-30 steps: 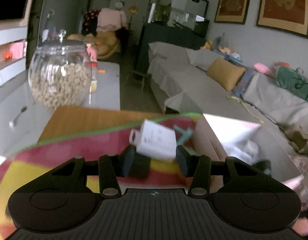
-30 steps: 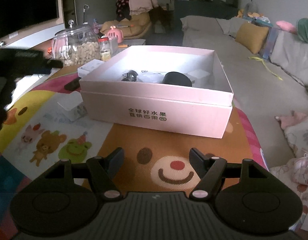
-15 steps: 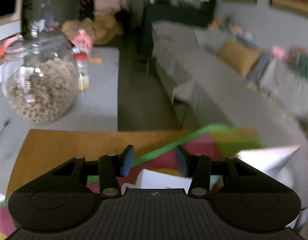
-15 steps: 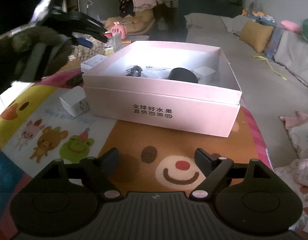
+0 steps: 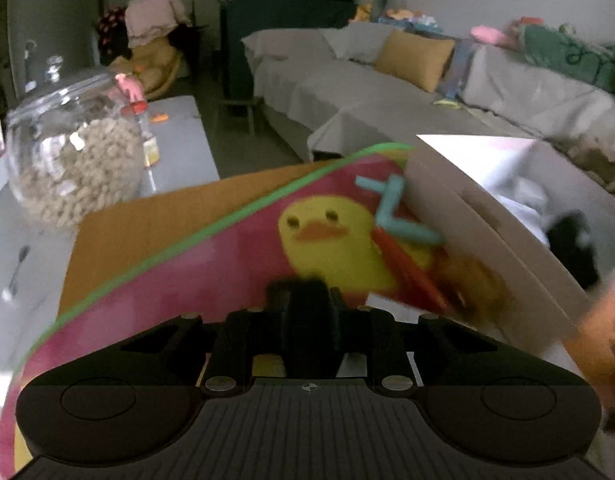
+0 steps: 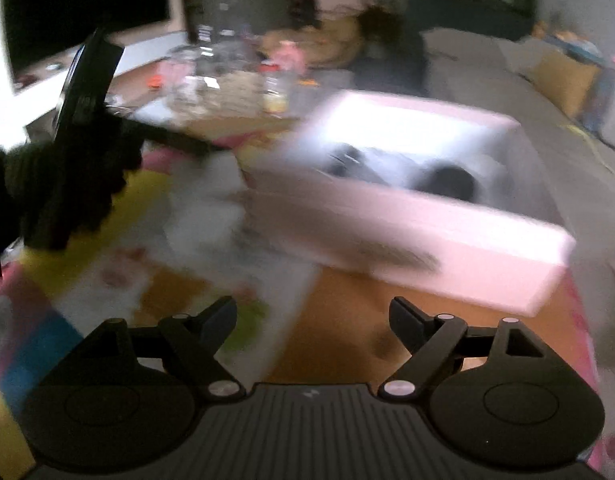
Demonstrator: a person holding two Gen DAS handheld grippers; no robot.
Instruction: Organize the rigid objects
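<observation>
Left claw [image 5: 303, 304]: the fingers are drawn close together around a dark object [image 5: 303, 312] that fills the gap between them. The object is blurred and cannot be identified. The claw sits low over the pink play mat [image 5: 211, 264] with the yellow duck print [image 5: 327, 236], which covers the counter [image 5: 119, 220].

The pink box [image 5: 479, 216] lies at 2 o'clock from the left claw, with its top open; white and dark items inside are blurred. A glass jar [image 5: 71, 160] of pale pieces stands at 10 o'clock, well apart, and a spoon [image 5: 15, 276] lies at 9 o'clock.

Right claw [image 6: 311, 316]: the fingers are spread wide with nothing between them. The view is heavily motion-blurred. The pink box [image 6: 419, 208] lies at 1 o'clock, and a white object [image 6: 207, 196] sits just beside its left wall at 11 o'clock. The left claw's black body [image 6: 83, 140] appears at 10 o'clock.
</observation>
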